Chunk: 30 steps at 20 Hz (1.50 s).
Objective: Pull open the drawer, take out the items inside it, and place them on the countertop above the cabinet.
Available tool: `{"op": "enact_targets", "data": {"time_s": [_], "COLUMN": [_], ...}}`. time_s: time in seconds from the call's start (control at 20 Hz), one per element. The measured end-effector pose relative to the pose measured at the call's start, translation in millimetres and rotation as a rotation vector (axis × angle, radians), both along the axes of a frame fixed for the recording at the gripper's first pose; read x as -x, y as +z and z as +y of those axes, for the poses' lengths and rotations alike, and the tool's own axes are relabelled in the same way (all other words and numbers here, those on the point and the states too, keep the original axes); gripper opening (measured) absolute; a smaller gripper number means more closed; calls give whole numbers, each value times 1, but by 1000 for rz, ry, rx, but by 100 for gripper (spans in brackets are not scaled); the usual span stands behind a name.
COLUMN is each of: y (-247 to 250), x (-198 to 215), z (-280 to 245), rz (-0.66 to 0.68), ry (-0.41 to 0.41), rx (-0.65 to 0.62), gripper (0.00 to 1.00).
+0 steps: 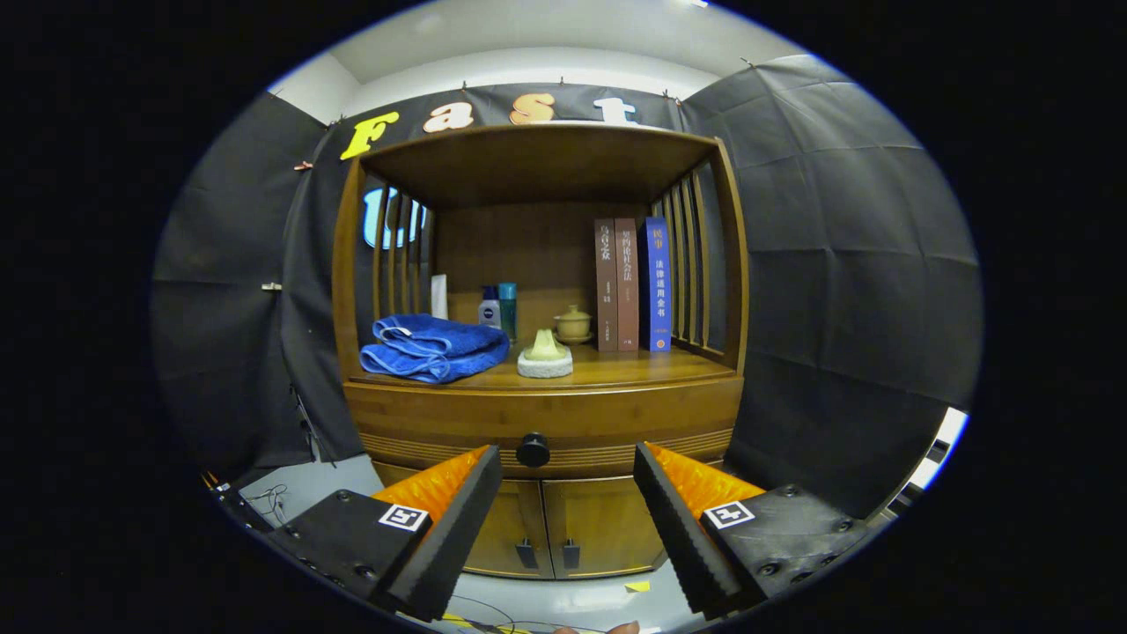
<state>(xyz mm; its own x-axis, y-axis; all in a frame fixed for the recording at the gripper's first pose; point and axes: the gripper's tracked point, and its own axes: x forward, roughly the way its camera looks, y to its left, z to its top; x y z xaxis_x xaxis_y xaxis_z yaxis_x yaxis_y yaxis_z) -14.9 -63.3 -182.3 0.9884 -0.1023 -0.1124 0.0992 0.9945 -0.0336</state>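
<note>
Drawer (pixel 537 427) — flush shut under the countertop (pixel 607 370), likely stiff, sliding; hold: round knob (pixel 533 450) — gripper (pixel 568 467) fingers spread, empty, short of the knob.

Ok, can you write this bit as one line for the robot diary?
gripper: open, empty | drawer: shut | knob: ahead, between fingers | countertop: towel, bottles, teacup, books
</note>
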Motion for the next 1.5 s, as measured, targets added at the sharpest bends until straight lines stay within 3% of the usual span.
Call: {"op": "enact_targets", "data": {"time_s": [0.3,0.9,1.5], "y": [52,111,127], "x": [55,118,129], "z": [5,-9,-1], "rz": [-86,-126,-132], "ry": [17,9,13], "rx": [76,-24,-13], "gripper": [98,99,98]}}
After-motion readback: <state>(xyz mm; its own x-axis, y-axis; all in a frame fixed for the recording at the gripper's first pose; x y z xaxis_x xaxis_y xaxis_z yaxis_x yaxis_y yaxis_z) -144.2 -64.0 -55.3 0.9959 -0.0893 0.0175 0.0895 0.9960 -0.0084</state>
